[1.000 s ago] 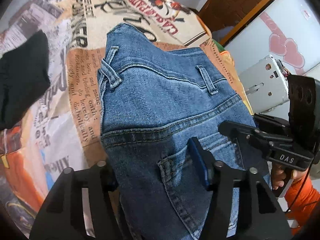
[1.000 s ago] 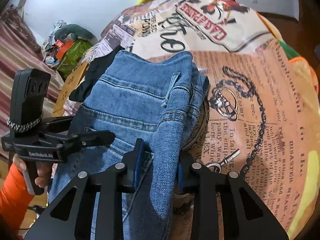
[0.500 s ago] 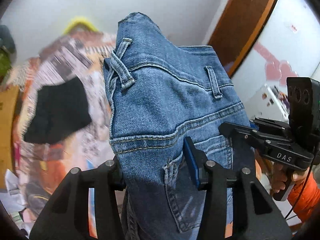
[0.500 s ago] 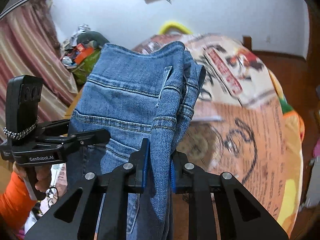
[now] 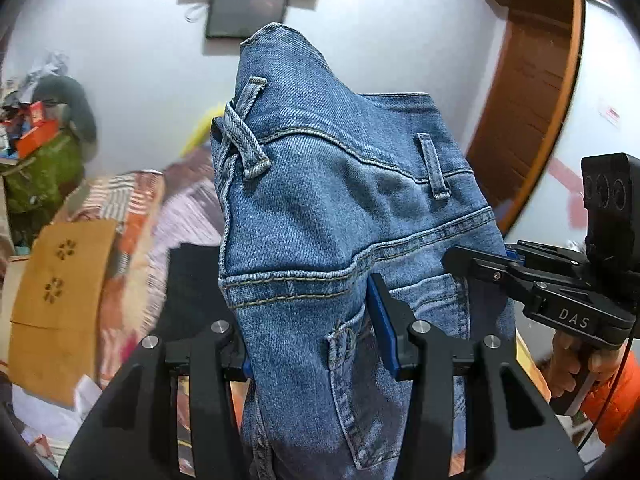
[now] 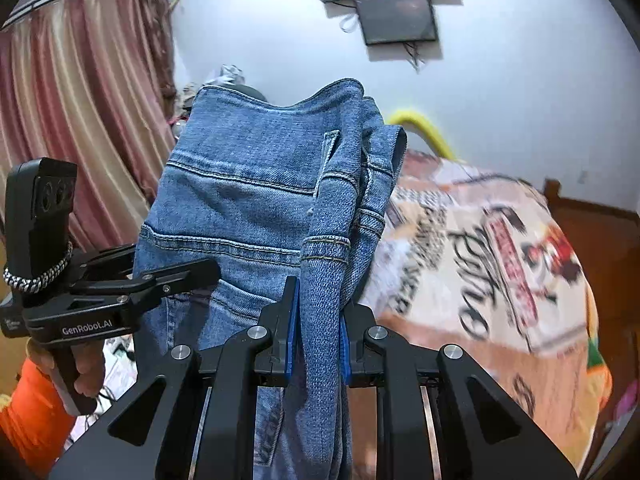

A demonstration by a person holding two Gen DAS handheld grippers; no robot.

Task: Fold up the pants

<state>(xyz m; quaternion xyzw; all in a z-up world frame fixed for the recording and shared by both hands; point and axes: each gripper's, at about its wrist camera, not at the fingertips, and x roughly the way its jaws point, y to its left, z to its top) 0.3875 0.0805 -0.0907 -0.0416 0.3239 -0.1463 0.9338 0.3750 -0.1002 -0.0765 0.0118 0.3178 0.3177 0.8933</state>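
Note:
The blue denim pants [image 5: 328, 216] hang in the air, waistband up, held by both grippers. My left gripper [image 5: 308, 344] is shut on the fabric just below the back yoke seam, by the back pocket. My right gripper [image 6: 316, 328] is shut on the bunched side edge of the pants [image 6: 256, 200]. In the left wrist view the right gripper [image 5: 480, 260] shows at the pants' right edge. In the right wrist view the left gripper [image 6: 208, 270] shows at their left edge. The legs hang below, out of view.
A bed with a newspaper-print cover [image 6: 500, 264] lies below. A black garment [image 5: 192, 280] lies on it. A brown cardboard piece [image 5: 60, 280] and a cluttered pile [image 5: 40, 148] are at the left. A curtain [image 6: 80, 100], a wall screen [image 6: 394, 16] and a wooden door [image 5: 524, 120] surround.
Both grippers have lifted the pants off the bed and tipped upward. The view now shows the wall and screen instead of the bed cover. Both grips hold.

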